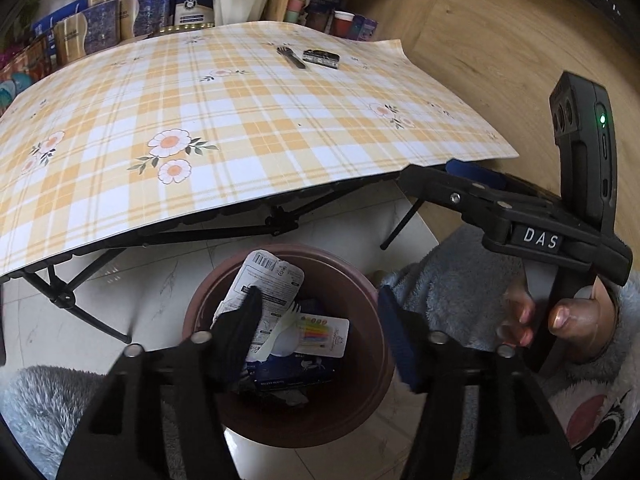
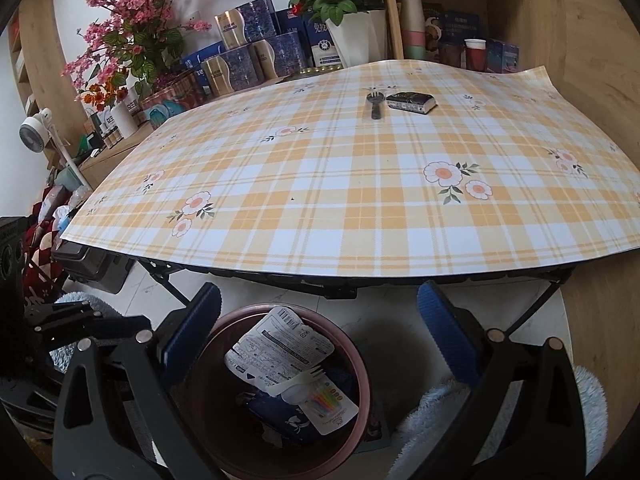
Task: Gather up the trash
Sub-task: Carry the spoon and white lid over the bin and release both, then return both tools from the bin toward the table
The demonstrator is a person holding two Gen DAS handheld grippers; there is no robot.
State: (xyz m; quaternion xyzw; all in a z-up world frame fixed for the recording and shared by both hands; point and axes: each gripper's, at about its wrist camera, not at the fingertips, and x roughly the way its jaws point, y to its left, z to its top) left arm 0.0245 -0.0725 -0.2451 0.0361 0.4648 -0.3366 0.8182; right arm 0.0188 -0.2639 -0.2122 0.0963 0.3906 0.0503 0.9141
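- My left gripper (image 1: 320,320) hangs over the brown bin (image 1: 366,396), jaws spread wide, nothing between the pads. No earlier view to compare, so I only note it as open and empty.
- My right gripper (image 2: 320,332) is also above the bin, jaws wide apart, nothing held.
- Already in the bin: a white printed wrapper (image 2: 280,346), a white plastic fork (image 2: 298,382), a card of coloured candles (image 2: 332,400) and a dark blue packet (image 2: 280,416).
- Left to collect, well beyond the bin on the far side of the checked tablecloth (image 2: 320,200): a dark fork (image 2: 375,105) and, just beside it, a small dark packet (image 2: 411,103).
- Risk: the white wrapper stands tall against the bin's far wall, its top near the rim. A low pass with either tool could catch it and flick it out.
- Risk: both tools sit close together over the bin; lifting both at once could knock them together.
- Risk: the cloth overhangs the table edge just above the bin. Rising straight up could snag that edge and drag the cloth, sliding the fork and packet.
- Risk: the fork lies flat on the cloth; a shallow pinch may slip off it or bunch the cloth.
- Risk: fork and packet are so near each other that reaching for one may shove the other.
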